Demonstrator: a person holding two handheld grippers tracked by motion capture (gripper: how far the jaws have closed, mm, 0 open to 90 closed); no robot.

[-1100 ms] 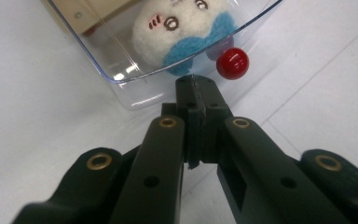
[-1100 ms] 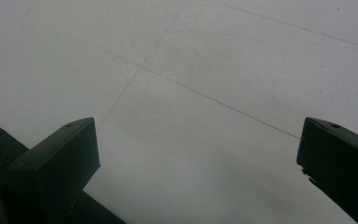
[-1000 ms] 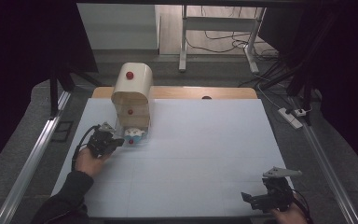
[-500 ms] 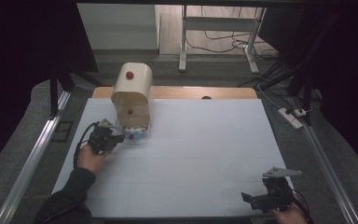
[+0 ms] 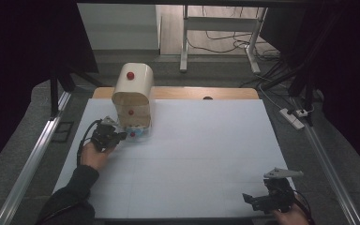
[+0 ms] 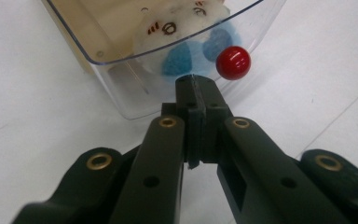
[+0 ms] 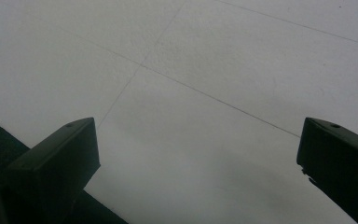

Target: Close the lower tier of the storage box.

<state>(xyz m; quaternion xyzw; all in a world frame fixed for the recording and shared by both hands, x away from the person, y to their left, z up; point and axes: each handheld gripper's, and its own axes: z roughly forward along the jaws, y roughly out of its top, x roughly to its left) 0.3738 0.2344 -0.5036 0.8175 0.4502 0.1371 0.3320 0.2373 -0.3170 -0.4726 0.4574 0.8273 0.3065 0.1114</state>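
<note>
Here the clear drawer (image 6: 168, 60), pulled from the bottom of the beige cabinet (image 5: 132, 91), partly hides a white-and-blue toy (hard to identify). The left hand-held gripper (image 6: 196, 86) is clenched just beside the drawer's red knob (image 6: 233, 62), having shifted little since earlier. The right hand-held gripper (image 5: 262, 200) rests released, well apart from the cabinet.

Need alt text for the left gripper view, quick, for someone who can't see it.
The left gripper, jaws shut with nothing between them, points at the front of a clear plastic drawer, just beside its red ball knob. Inside lies a white and blue plush toy.
</note>
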